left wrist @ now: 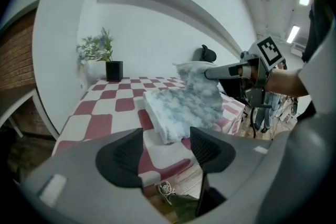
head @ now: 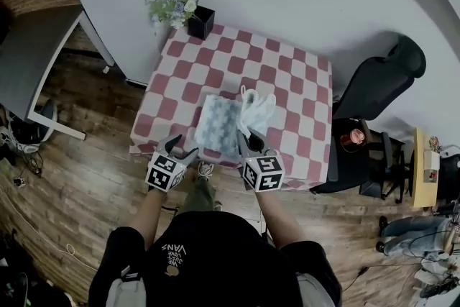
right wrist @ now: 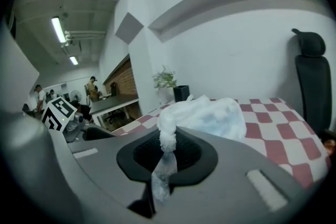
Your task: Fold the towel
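Note:
A pale blue-and-white towel (head: 218, 124) lies part-folded near the front edge of the red-and-white checked table (head: 287, 68). My right gripper (head: 250, 141) is shut on one edge of it and holds that edge up off the table, so the cloth bunches and hangs (head: 257, 110). In the right gripper view the towel (right wrist: 210, 115) runs into the jaws and a strip is pinched at my right gripper (right wrist: 167, 153). My left gripper (head: 181, 147) hovers open at the table's front edge, left of the towel (left wrist: 178, 105), with nothing between its fingers (left wrist: 121, 153).
A black pot with a plant (head: 199, 21) stands at the table's far left corner. To the right of the table is a black office chair (head: 381, 86). A grey desk (head: 32, 61) stands far left on the wooden floor (head: 86, 176).

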